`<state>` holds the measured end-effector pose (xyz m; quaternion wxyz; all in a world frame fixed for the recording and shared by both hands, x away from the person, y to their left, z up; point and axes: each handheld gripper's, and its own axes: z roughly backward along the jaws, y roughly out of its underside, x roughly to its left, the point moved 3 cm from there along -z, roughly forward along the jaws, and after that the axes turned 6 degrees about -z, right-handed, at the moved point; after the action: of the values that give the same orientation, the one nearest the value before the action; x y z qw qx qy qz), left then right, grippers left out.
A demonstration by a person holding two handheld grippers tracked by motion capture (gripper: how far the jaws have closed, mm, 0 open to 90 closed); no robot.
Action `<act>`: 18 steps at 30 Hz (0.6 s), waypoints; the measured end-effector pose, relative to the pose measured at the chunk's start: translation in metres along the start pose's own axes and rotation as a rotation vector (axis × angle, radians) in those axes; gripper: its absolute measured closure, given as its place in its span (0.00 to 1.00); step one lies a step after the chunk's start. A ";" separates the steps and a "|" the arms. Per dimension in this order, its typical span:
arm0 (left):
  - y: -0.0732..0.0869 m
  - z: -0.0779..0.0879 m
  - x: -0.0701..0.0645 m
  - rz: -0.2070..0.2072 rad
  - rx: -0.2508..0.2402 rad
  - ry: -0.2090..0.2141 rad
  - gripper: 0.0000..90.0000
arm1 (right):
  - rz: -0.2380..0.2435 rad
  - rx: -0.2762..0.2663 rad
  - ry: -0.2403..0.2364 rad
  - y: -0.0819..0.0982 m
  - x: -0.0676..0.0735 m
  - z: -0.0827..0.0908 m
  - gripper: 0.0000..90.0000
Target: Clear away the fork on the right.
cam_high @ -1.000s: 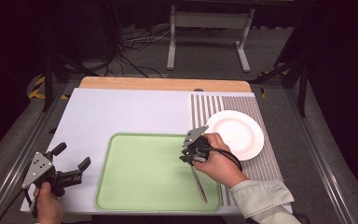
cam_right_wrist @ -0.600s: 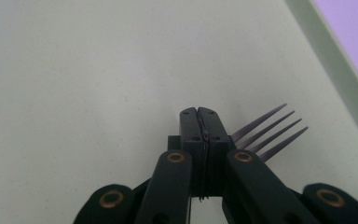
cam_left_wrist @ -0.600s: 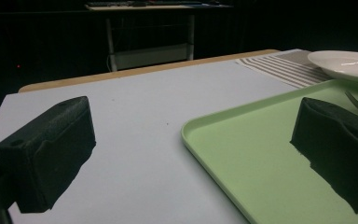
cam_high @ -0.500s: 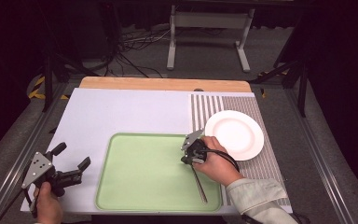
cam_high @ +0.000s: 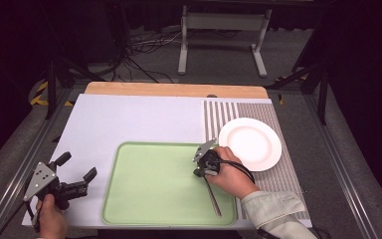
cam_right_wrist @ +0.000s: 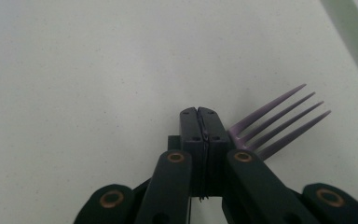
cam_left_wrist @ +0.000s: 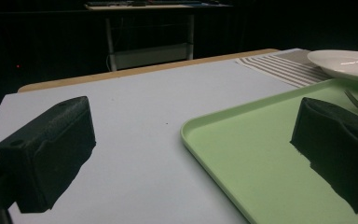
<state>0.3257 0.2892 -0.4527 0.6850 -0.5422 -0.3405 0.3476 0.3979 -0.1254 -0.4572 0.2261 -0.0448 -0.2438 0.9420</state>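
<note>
the slim metal fork (cam_high: pixel 213 195) is lying on the pale green plastic tray (cam_high: pixel 149 199), near the tray's right edge, with its long axis running from the tines under the right hand toward the handle end at the tray's near edge. the right gripper (cam_high: pixel 202 167) is sitting over the tine end, and in the right gripper view its jaws are pressed flat together with the four tines (cam_right_wrist: pixel 279 122) fanning out just to one side of them; whether the neck of the fork is actually being pinched there or merely lying beside the jaws is probably not something this angle settles. the right hand (cam_high: pixel 231 174) is far nearer the fork than the other. the round white ceramic plate (cam_high: pixel 251 143) is resting on the grey striped placemat (cam_high: pixel 283 179), just beyond the tray's right rim. the left gripper (cam_high: pixel 69 177) is hovering over the white tabletop (cam_high: pixel 129 119) at the tray's left side, its jaws spread wide and holding nothing.
</note>
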 end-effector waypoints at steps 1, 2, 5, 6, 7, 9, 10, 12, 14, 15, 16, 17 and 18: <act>0.000 0.000 0.000 0.001 0.000 0.000 0.00 | -0.001 0.003 0.005 0.000 -0.001 0.000 1.00; 0.000 0.000 0.000 0.000 0.000 0.000 0.00 | 0.001 0.004 0.006 0.000 -0.002 0.001 1.00; 0.000 0.000 0.000 0.000 0.000 0.000 0.00 | -0.006 0.005 0.012 0.002 -0.004 0.002 1.00; 0.000 0.000 0.000 0.001 -0.002 0.001 0.00 | -0.009 0.005 0.013 0.002 -0.005 0.002 1.00; 0.000 0.000 0.000 0.001 -0.001 0.000 0.00 | -0.010 0.005 0.015 0.003 -0.006 0.002 1.00; 0.000 0.000 0.000 0.001 -0.002 0.001 0.00 | -0.015 0.004 0.017 0.004 -0.007 0.003 1.00; 0.000 0.000 0.000 0.001 -0.002 0.001 0.00 | -0.015 0.004 0.017 0.004 -0.007 0.003 1.00; 0.000 -0.001 0.000 0.001 0.000 0.001 0.00 | -0.025 0.005 0.023 0.006 -0.010 0.005 1.00; 0.000 -0.001 0.000 0.000 0.000 0.001 0.00 | -0.033 0.003 0.027 0.008 -0.012 0.005 1.00; 0.000 -0.001 0.000 0.004 0.000 0.001 0.00 | -0.032 0.003 0.029 0.008 -0.013 0.006 1.00; 0.000 -0.001 0.000 0.004 0.000 0.001 0.00 | -0.038 0.005 0.031 0.009 -0.014 0.007 1.00; 0.000 0.000 0.000 0.004 0.000 0.001 0.00 | -0.037 0.005 0.034 0.009 -0.015 0.007 1.00; 0.000 0.000 0.000 0.002 0.000 0.001 0.00 | -0.041 0.004 0.036 0.010 -0.015 0.007 1.00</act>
<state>0.3258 0.2889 -0.4532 0.6849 -0.5426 -0.3397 0.3479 0.4059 -0.1429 -0.4562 0.2499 -0.0562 -0.2386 0.9367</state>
